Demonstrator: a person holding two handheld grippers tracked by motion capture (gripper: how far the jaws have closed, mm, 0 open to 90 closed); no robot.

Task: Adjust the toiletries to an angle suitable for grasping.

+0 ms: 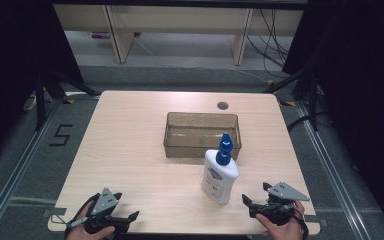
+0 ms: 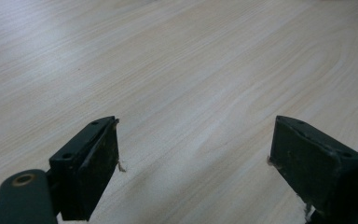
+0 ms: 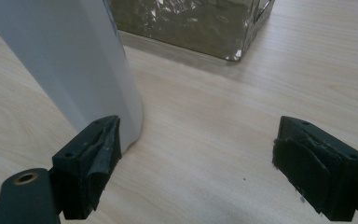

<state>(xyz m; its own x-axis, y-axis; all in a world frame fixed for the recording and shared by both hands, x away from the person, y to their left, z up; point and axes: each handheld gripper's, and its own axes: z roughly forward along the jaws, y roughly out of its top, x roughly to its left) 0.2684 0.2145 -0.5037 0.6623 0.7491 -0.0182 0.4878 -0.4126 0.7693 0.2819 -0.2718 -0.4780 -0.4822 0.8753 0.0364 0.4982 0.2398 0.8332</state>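
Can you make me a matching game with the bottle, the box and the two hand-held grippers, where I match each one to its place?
Things:
1. white bottle
2. clear box
3. left hand-held gripper
4. right hand-held gripper

Places:
A. open, at the near left corner of the table
B. mid-table, behind the bottle
C. open, at the near right edge, beside the bottle
D. upright, just in front of the box

Pairs: 1-D, 2-B, 3-A, 4-C
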